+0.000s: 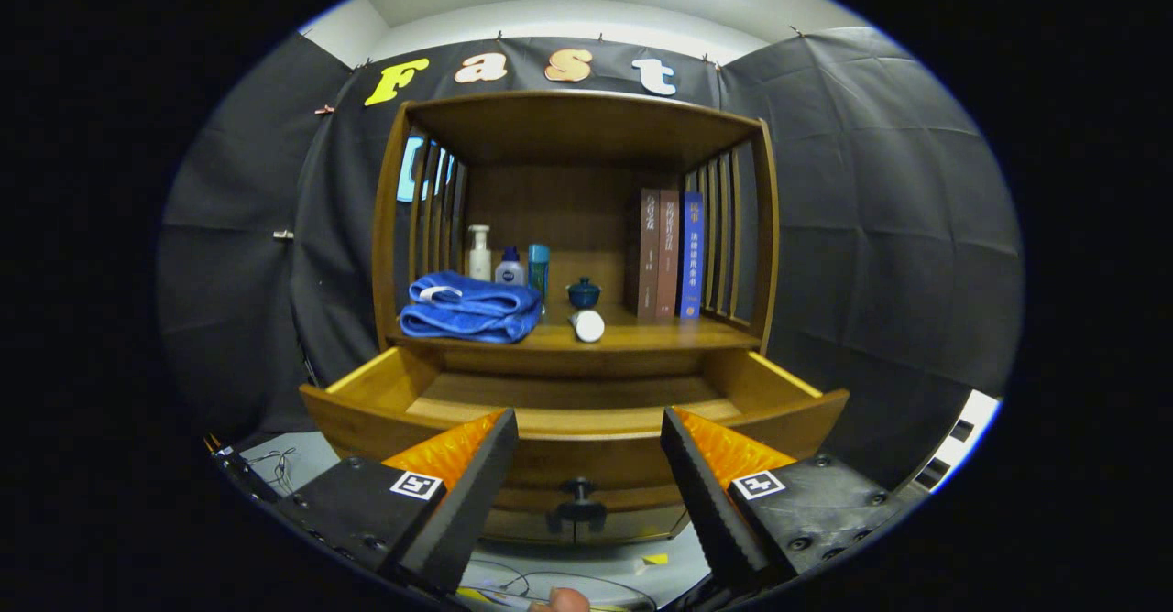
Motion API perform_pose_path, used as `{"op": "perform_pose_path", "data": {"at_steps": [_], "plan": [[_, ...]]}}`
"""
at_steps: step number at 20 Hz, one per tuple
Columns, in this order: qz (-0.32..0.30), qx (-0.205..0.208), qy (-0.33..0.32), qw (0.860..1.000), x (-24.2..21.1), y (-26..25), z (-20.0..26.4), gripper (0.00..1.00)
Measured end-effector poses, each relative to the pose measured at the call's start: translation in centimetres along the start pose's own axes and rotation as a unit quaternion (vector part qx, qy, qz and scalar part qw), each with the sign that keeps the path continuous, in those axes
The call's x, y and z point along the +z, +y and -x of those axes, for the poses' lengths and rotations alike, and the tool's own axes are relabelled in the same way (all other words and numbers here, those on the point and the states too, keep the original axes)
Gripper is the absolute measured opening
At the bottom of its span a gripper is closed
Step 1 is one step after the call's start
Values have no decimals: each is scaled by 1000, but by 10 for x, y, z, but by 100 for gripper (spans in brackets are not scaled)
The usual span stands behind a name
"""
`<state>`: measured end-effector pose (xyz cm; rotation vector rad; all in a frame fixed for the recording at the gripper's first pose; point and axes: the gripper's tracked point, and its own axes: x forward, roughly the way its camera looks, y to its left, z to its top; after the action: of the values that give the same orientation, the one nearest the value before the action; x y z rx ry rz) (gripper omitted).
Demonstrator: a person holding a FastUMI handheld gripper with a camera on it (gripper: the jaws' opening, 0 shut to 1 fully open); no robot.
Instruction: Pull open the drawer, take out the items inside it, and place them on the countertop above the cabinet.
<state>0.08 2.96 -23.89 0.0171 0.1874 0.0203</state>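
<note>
Drawer (568, 406) pulled out, wooden, dark knob (579, 488) between the gripper's (586, 452) spread fingers.

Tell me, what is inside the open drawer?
The drawer shows bare wooden floor at the back. Its front wall hides the near part, so something could lie there. The gripper fingers are open, holding nothing.

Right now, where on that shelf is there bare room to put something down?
Bare wood lies between the white item and the books. The left is crowded: blue towel, bottles. The open gripper holds nothing before the drawer.
</note>
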Motion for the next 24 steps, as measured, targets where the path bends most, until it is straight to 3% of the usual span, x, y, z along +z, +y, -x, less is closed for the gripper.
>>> {"op": "perform_pose_path", "data": {"at_steps": [9,18,24], "plan": [[-17,8,73,997,-76,14,-40,99],[-24,24,91,995,-79,19,-53,100],[-22,26,93,995,-67,22,-91,100]]}}
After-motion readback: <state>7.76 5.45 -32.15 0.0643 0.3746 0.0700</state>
